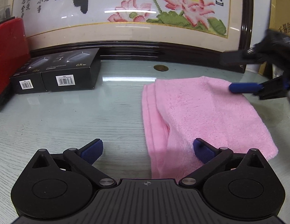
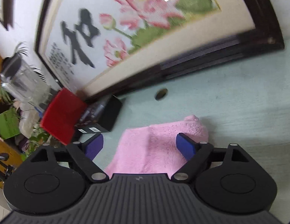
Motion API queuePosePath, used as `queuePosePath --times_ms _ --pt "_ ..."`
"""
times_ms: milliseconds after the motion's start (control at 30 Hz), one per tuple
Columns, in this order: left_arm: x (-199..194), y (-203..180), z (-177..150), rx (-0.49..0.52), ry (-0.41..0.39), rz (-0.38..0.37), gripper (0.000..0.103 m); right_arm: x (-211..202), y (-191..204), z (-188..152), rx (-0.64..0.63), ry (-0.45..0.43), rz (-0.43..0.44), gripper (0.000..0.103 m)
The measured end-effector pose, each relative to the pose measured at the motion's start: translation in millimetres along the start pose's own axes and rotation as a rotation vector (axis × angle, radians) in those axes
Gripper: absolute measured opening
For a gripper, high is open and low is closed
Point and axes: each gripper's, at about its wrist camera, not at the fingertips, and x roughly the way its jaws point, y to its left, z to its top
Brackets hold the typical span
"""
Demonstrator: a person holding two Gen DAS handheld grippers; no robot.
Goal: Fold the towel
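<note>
The pink towel (image 1: 204,115) lies folded in layers on the counter (image 1: 70,115), toward its back edge by the framed embroidery (image 1: 126,9). Both the left gripper (image 1: 147,149) and right gripper (image 2: 140,144) hang over it, jaws spread wide and empty, apparently having let go.

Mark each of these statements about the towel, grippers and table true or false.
1. The towel is blue. False: it is pink.
2. The left gripper is open. True.
3. The right gripper is clamped on the towel. False: its jaws stand open, with the towel lying between them.
4. Two black boxes sit on the table. True.
5. The towel lies folded in layers. True.
</note>
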Motion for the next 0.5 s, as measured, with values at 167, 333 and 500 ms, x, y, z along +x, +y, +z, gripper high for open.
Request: queuePosePath --times_ms 167,333,500 --pt "-0.8 5.6 1.6 -0.023 0.002 0.005 0.103 -15.6 25.7 -7.0 -0.144 -0.065 0.003 0.089" --pt "-4.8 17.8 1.0 -0.081 -0.008 0.023 0.103 -16.1 34.5 -21.1 -0.138 0.039 0.073 0.091" --pt "-10.0 23.0 0.8 -0.097 -0.017 0.024 0.103 -46.2 47.7 -46.3 -0.189 0.101 0.154 0.092"
